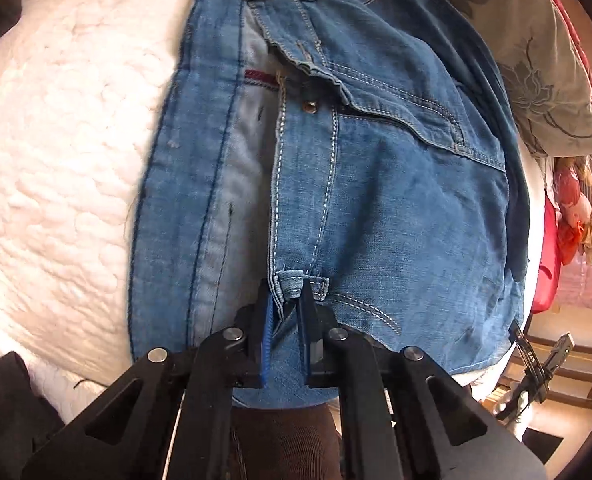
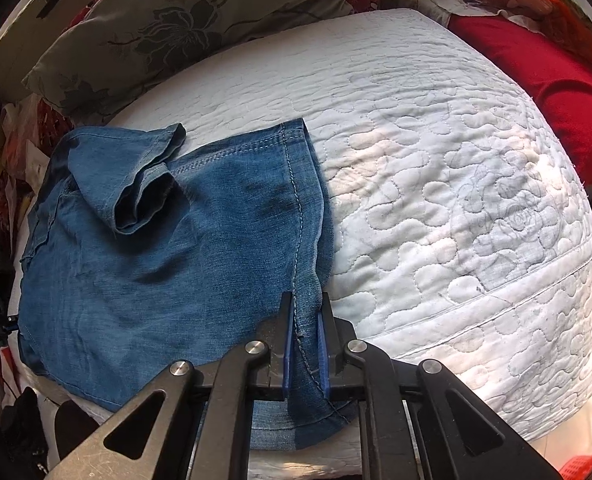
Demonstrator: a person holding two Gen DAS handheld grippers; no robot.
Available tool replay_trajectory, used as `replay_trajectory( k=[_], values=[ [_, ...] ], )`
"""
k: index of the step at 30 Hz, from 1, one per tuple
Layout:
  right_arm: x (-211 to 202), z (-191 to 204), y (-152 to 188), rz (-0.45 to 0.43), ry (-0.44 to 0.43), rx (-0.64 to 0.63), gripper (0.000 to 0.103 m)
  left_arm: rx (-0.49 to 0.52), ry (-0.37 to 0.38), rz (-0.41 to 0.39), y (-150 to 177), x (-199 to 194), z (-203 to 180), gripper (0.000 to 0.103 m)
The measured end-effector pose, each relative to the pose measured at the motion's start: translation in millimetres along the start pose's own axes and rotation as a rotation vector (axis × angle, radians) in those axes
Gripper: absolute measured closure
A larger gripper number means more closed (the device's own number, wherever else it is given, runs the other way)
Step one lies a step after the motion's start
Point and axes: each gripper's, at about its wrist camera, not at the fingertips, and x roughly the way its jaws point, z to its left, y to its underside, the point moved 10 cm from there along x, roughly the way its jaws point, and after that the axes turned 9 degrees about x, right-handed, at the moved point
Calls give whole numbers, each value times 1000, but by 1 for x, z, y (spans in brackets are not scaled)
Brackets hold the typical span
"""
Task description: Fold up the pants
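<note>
White quilted bed (image 2: 436, 184) carries the jeans (image 2: 156, 272), already folded compact. Nearest, the left hand-held gripper (image 1: 287, 304) pinches the waistband loop; the right hand-held gripper (image 2: 306, 320) clamps the seam edge. Judging by this, another fold comes next: lift both edges together toward the far hems.

Two fisheye cameras, one on each handheld gripper, look steeply down along their black fingers at close range over a bed. The left wrist view faces the waistband end of the blue jeans (image 1: 376, 184), with the white quilt (image 1: 68, 152) at its left. The right wrist view faces the jeans' hem end, quilt spreading right. Both share jeans, quilt and the flowered pillow (image 2: 184, 20).
</note>
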Motion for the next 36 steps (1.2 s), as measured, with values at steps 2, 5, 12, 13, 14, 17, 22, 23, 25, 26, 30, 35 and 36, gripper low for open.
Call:
replay_trajectory(
  k=[2,5,12,13,14,17,22,23,25,26,30,35,36],
  values=[
    [-17,5,-5,-35,-36,0,94,-12,-52,-16,10,-10,11,96],
    [-14,-1,-4,-20,-24,6,94,-66,-173,21,18,-3,48,98],
    [-8,-7,-6,10,61,25,79,-124,-8,-56,13,-38,62,98],
    [-18,-3,-14,-28,64,12,76,-125,16,-92,7,-52,65,98],
    [-26,7,-23,-59,42,-7,69,-125,35,-122,-2,-64,67,97],
    [-30,49,-43,-67,-77,-38,55,-132,89,-178,-39,-88,69,69],
    [12,119,-56,22,-219,-33,55,-203,187,-178,-101,-72,48,35],
    [23,128,-55,45,-223,-40,55,-218,210,-159,-110,-61,37,35],
    [41,142,-55,69,-211,-55,55,-258,208,-137,-127,-47,34,35],
    [49,147,-57,74,-204,-64,53,-266,199,-130,-137,-43,35,35],
    [72,156,-73,74,-184,-51,47,-307,184,-122,-167,-31,43,35],
    [91,158,-86,110,-226,2,44,-338,138,-92,-186,-6,50,35],
    [94,158,-87,122,-239,14,44,-342,136,-98,-189,-4,49,35]
  ],
)
